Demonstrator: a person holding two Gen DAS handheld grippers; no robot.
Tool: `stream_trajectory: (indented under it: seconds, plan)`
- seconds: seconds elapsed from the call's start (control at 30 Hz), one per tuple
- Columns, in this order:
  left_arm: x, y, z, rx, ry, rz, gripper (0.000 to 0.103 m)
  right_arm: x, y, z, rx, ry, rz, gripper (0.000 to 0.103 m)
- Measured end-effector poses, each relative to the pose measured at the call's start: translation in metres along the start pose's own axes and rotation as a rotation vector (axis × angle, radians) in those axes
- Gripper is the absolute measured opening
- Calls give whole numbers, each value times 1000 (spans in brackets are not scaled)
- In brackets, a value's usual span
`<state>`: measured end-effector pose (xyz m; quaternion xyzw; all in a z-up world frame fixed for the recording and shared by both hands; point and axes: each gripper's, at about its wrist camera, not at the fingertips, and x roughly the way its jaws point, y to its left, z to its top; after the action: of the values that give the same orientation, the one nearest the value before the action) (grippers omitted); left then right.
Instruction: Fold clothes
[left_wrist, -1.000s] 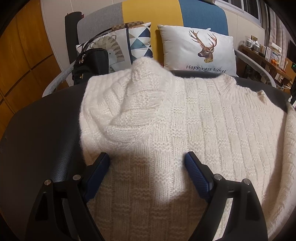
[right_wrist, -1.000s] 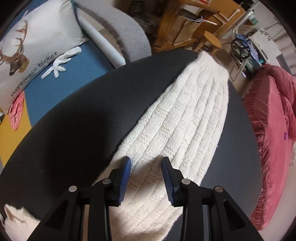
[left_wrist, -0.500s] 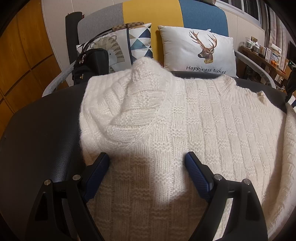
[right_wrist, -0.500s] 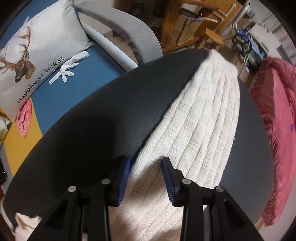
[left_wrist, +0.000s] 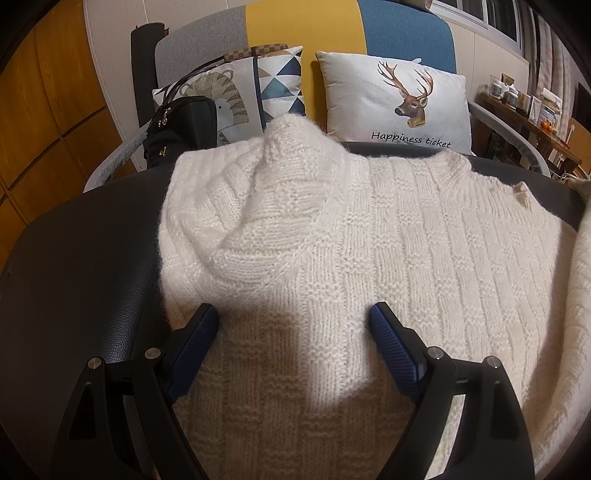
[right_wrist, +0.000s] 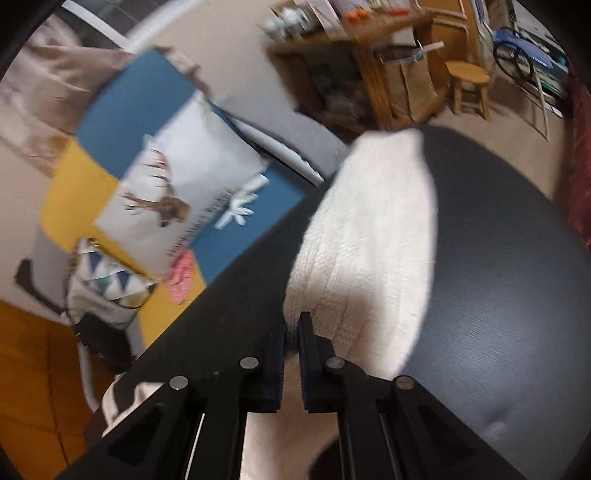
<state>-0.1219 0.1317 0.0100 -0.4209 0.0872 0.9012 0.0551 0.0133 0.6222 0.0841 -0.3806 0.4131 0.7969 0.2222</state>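
Pinching a fold of the cream sweater (right_wrist: 365, 236), the right hand-held gripper (right_wrist: 291, 328) is showing jaws that have just been closing, nearly together on the knit. The left hand-held gripper (left_wrist: 291, 325) is hovering wide over the sweater's body, which is lying spread on the dark counter (left_wrist: 85, 258). Beyond, a deer pillow (left_wrist: 391, 107) is leaning against the sofa (left_wrist: 402, 33).

The deer pillow (left_wrist: 397, 107), at the back of the sofa (left_wrist: 303, 22), carries "Happiness ticket" in black script along its lower edge, under the deer's head. In the right wrist view the same pillow (right_wrist: 173, 206) is blurred and its line of script cannot be read. No other writing is legible.
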Motion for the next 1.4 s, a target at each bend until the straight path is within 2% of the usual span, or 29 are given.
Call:
stream_trajectory:
  seconds: [0.13,0.2,0.3,0.4,0.47,0.53,0.6,0.63,0.67,0.7,0.73,0.83,0.9,0.97,1.03,1.07,1.2,1.33,1.4]
  plan:
    - [0,0,0,0,0,0,86,-51,-37,-40,26,-62,84,5]
    - [0,0,0,0,0,0,86,-57,-66,-58,72,-63,105,5]
    - [0,1,0,1,0,-1,86,-62,-116,-90,173,-60,107,5]
    - [0,1,0,0,1,-3,86,-56,-169,-122,312,-33,70,5]
    - [0,1,0,0,2,-3,86,-43,-194,-139,396,-24,102,2]
    - [0,2,0,-1,2,-5,86,-43,-205,-144,436,-32,163,5]
    - [0,2,0,-1,3,-6,86,-54,-202,-145,415,-37,116,12]
    - [0,2,0,-1,3,-6,86,-61,-200,-145,400,-43,85,19]
    - [0,2,0,-1,3,-6,86,-76,-188,-142,330,-91,-31,22]
    - [0,2,0,0,3,-5,86,-89,-177,-140,267,-144,-92,22]
    - [0,2,0,1,3,-4,86,-100,-163,-137,200,-196,-108,22]
    - [0,2,0,3,2,-1,86,-112,-99,-121,-85,-235,-100,22]
    - [-1,2,0,3,2,-2,86,-97,-44,-113,-340,-227,-226,23]
    - [-1,3,-1,1,2,-4,86,-70,-1,-106,-533,-204,-319,24]
    - [-1,3,-1,-2,3,-8,86,-30,31,-96,-621,-120,-319,24]
    - [-1,3,-1,-4,3,-11,86,-11,46,-92,-661,-79,-319,24]
    - [-1,4,-1,-7,5,-15,87,37,57,-79,-643,5,-342,24]
    - [-1,4,-1,-7,6,-16,87,64,44,-74,-670,47,-442,24]
    - [-1,4,-1,-6,6,-16,87,70,32,-76,-650,42,-415,24]
